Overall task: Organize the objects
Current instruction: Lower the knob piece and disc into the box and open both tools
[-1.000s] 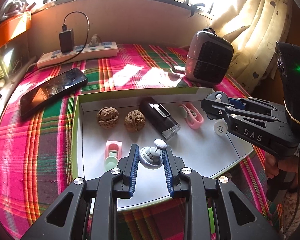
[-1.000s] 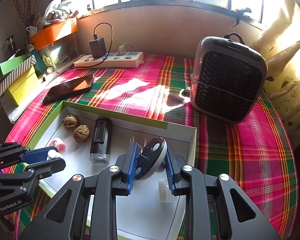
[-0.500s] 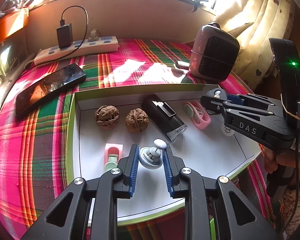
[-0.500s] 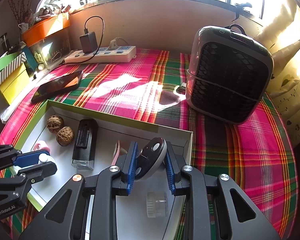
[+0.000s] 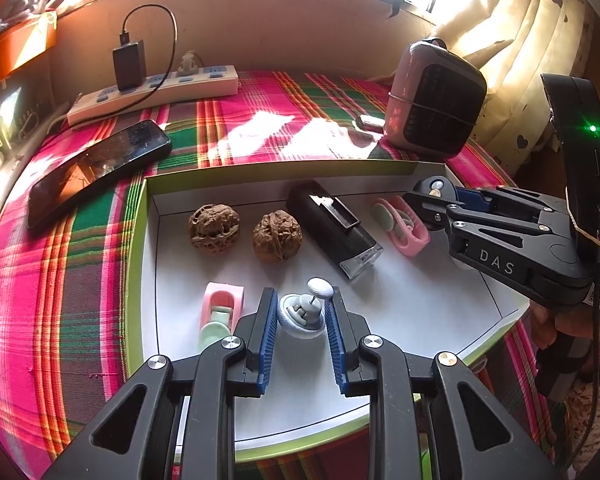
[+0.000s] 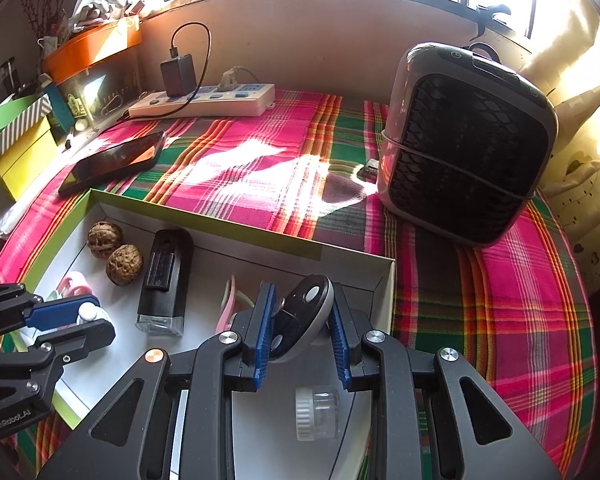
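A shallow white tray with a green rim point(image 5: 138, 216) lies on the plaid cloth. My left gripper point(image 5: 301, 312) is shut on a small grey-white knob piece point(image 5: 302, 312) just above the tray's front. My right gripper point(image 6: 301, 322) is shut on a black-and-grey disc-shaped key fob point(image 6: 300, 316) over the tray's right end. In the tray lie two walnuts point(image 5: 214, 229) point(image 5: 277, 235), a black rectangular device point(image 5: 334, 229), a pink clip point(image 5: 401, 220), and a pink-and-green piece point(image 5: 219, 314). A clear ribbed cap point(image 6: 317, 412) lies under my right gripper.
A black phone point(image 5: 96, 168) lies left of the tray. A white power strip with a black charger point(image 5: 156, 90) runs along the back wall. A small heater point(image 6: 466, 144) stands at the right. Boxes point(image 6: 20, 140) are stacked at the far left.
Both grippers kept their hold. My right gripper moved forward along the tray's right end, past the clear cap, towards the pink clip. My left gripper barely shifted.
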### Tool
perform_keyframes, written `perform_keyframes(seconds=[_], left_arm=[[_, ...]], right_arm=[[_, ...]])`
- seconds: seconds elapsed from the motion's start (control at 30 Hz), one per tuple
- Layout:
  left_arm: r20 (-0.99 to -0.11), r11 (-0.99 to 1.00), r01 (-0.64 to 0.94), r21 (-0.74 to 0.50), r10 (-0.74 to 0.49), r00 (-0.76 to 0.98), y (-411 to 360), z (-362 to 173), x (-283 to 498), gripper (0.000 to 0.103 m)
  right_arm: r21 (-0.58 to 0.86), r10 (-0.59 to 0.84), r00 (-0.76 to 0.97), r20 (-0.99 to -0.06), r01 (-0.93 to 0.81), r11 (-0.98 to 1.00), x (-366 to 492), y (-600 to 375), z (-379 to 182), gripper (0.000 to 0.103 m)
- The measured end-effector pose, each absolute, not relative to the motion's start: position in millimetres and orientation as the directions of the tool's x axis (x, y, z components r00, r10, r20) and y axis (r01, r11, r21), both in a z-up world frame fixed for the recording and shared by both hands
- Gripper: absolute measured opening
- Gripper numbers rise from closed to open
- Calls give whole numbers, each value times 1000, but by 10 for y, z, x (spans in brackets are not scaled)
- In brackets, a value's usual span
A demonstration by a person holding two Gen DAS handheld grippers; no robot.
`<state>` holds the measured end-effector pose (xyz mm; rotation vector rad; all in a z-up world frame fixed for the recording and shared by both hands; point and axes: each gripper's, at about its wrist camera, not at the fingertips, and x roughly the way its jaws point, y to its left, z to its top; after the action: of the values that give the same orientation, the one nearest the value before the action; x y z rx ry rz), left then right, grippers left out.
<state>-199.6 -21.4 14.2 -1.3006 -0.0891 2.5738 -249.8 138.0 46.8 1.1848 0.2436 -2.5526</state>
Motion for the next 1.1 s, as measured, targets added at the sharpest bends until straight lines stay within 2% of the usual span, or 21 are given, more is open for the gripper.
perform_keyframes(seconds=[1.1], left_arm=[[-784,-965,-198,-174,257,-566,-210,141,-2001,23]], right_arm=[[-48,-195,-625,-756,351,-935,-2481,1339,434,28]])
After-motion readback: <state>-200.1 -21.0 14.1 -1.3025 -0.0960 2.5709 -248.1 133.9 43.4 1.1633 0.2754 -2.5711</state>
